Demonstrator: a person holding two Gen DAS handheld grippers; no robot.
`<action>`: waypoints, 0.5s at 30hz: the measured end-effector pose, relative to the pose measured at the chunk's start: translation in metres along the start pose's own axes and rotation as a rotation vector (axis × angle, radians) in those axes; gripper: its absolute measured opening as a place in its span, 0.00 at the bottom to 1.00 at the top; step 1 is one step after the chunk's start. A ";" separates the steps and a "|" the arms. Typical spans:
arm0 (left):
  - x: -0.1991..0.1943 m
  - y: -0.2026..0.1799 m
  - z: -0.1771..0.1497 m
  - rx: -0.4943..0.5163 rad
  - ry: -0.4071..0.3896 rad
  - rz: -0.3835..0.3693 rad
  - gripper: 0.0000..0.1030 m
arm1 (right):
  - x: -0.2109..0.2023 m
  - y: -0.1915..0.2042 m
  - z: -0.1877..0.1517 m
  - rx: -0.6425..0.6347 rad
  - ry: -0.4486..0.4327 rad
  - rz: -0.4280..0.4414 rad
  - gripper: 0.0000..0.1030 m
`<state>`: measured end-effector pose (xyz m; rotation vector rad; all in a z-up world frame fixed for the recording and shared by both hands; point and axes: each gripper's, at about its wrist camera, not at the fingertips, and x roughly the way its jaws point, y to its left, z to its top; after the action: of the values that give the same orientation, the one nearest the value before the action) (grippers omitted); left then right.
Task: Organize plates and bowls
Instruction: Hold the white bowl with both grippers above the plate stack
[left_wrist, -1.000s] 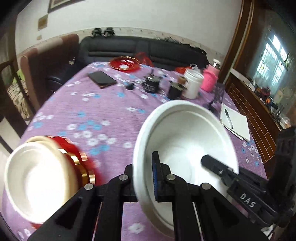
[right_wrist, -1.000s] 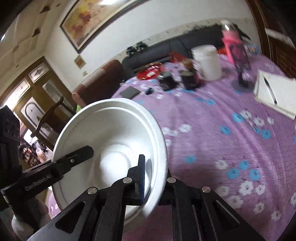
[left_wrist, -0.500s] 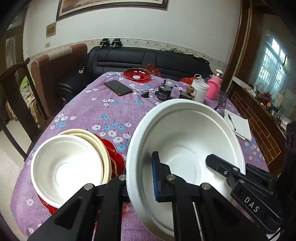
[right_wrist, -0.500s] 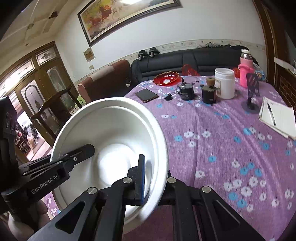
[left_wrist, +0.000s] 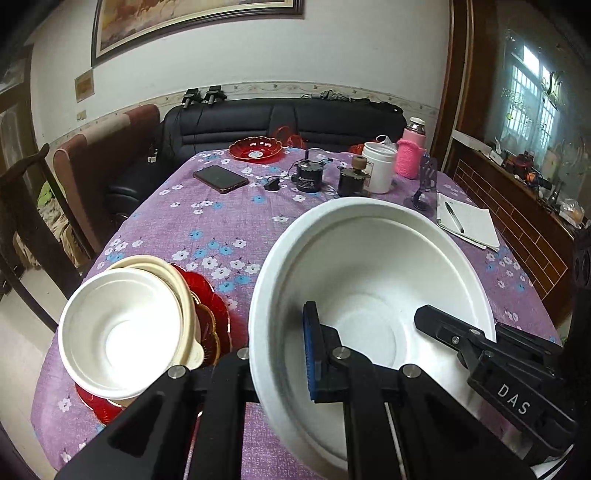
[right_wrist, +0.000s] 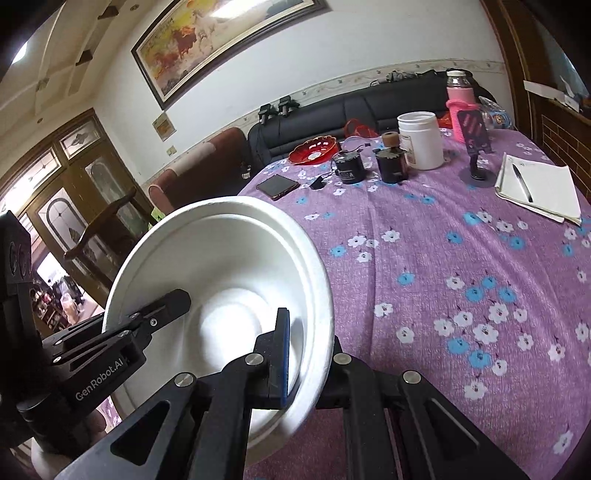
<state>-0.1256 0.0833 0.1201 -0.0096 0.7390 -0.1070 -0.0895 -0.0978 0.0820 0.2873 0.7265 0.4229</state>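
Both claws pinch the same large white bowl (left_wrist: 369, 295), held tilted above the near end of the table (left_wrist: 236, 218). The left claw (left_wrist: 284, 350) is clamped tight on the bowl's left rim, one blue-padded finger inside the bowl and the other outside it. The right claw (right_wrist: 306, 350) grips the opposite rim the same way, closed on the thin wall; in the left wrist view it shows as a black body reaching in from the lower right.

To the left of the held bowl, at the table's near left edge, a stack sits on the purple flowered cloth: a smaller white bowl (left_wrist: 122, 325) nested in a cream bowl (left_wrist: 177, 273), both resting on red plates (left_wrist: 210, 314) with gold trim. Another red dish (left_wrist: 255, 149) stands at the far end, near a phone (left_wrist: 220, 178).
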 end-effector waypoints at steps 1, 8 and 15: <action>-0.001 -0.002 -0.001 0.005 0.000 -0.002 0.08 | -0.002 -0.001 -0.001 0.006 -0.002 0.000 0.09; -0.005 -0.007 -0.003 0.018 -0.001 -0.009 0.08 | -0.010 -0.004 -0.003 0.015 -0.009 -0.005 0.09; -0.015 0.006 -0.002 -0.015 -0.006 -0.029 0.08 | -0.014 0.010 -0.001 -0.009 -0.022 -0.006 0.09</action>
<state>-0.1372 0.0912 0.1290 -0.0345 0.7336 -0.1292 -0.1022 -0.0959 0.0935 0.2806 0.7036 0.4164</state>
